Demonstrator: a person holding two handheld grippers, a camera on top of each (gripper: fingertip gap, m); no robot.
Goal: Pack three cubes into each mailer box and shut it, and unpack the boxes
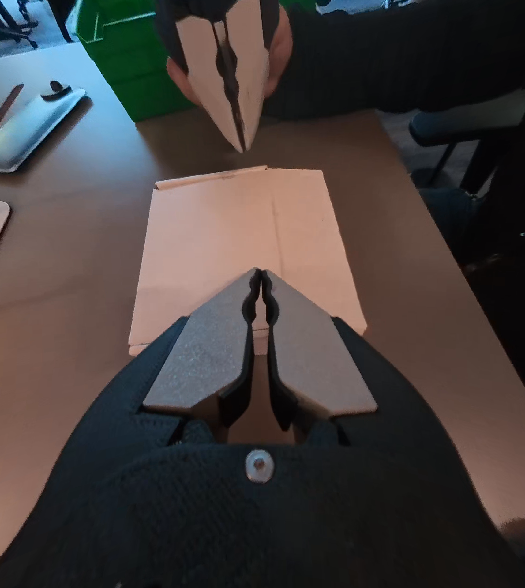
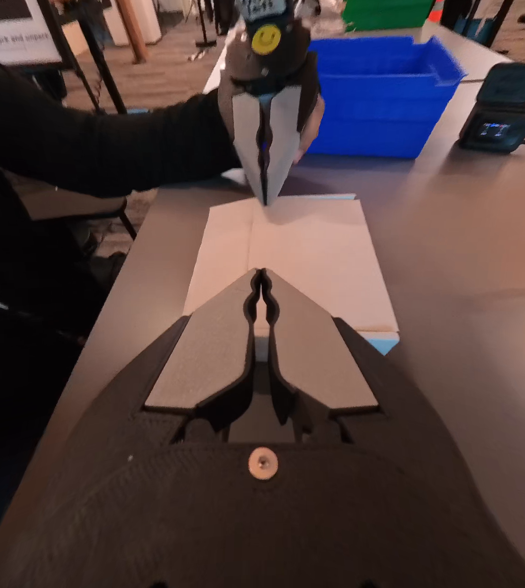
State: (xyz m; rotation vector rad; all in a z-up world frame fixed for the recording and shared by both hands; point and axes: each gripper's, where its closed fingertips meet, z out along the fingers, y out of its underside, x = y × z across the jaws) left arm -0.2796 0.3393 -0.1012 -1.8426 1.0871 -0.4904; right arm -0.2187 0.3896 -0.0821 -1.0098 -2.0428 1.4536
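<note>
Closed mailer box lying flat near table edge. Left hand-held gripper clenched, empty, over one end. Right hand-held gripper clenched, empty, over opposite end.

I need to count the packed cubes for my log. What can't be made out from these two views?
- Cubes: none visible; the shut mailer box hides any contents in both views.
- Blue bin interior: blocked by its wall, right wrist view.
- Green bin: cut off by the top edge, left wrist view.
</note>
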